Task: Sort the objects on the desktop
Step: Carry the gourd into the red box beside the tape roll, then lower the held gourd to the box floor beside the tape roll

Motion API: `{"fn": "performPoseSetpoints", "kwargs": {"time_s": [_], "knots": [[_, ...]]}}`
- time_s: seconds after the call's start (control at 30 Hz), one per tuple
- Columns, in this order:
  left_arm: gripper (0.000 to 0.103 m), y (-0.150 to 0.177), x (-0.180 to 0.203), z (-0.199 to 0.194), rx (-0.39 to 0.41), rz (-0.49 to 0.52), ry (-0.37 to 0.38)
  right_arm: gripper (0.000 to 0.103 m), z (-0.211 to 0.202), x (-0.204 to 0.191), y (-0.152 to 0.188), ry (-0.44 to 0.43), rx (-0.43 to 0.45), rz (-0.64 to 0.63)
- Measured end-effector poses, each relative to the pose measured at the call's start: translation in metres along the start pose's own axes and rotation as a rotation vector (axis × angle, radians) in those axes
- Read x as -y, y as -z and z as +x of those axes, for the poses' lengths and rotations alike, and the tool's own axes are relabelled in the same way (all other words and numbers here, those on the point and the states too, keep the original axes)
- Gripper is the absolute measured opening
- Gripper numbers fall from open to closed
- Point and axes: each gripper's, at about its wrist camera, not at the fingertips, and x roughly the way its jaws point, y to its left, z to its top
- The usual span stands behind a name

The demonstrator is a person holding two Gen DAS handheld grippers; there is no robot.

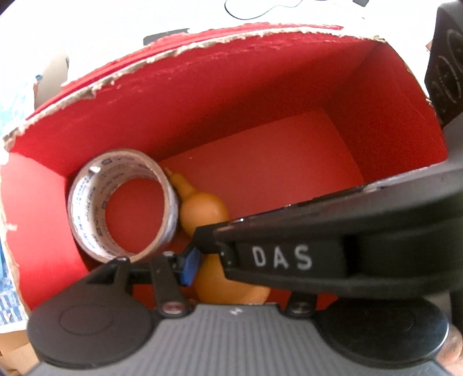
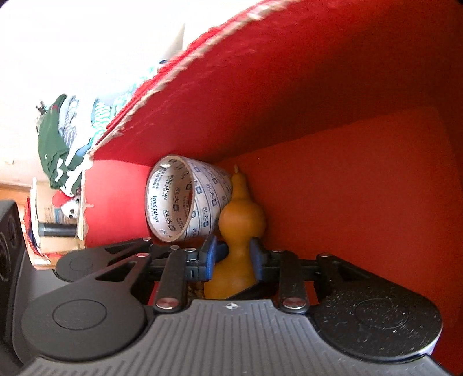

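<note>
Reaching into one red box, the right hand-held gripper is seen narrowed on the waist of one orange gourd. One tape roll is leaned just beside the gourd in a floor corner. The left hand-held gripper is hidden by the right one, its jaws untellable. Hanging clothes are shown only by the right view.

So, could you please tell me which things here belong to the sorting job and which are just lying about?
Job:
- red box
- tape roll, lying in the box
- orange gourd, in the box, between the right gripper pads
- left gripper, over the box

Lying about:
- pile of clothes
- black cable
</note>
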Motion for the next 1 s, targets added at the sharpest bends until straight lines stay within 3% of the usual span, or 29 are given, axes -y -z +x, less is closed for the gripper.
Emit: {"fn": "performPoseSetpoints", "kwargs": {"time_s": [0.17, 0.8, 0.87, 1.0], "knots": [[0.051, 0.003, -0.007, -0.002, 0.009, -0.038, -0.009, 0.03, -0.004, 0.001, 0.003, 0.005, 0.006, -0.057], [0.056, 0.004, -0.007, -0.016, 0.061, -0.109, -0.078, 0.034, -0.011, -0.001, 0.001, -0.036, 0.078, -0.05], [0.056, 0.001, -0.009, -0.015, 0.06, -0.125, -0.074, 0.042, -0.009, -0.002, 0.0, -0.04, 0.083, -0.041], [0.056, 0.004, -0.019, -0.014, 0.056, -0.156, -0.063, 0.043, -0.007, -0.004, 0.0, -0.042, 0.09, -0.033]]}}
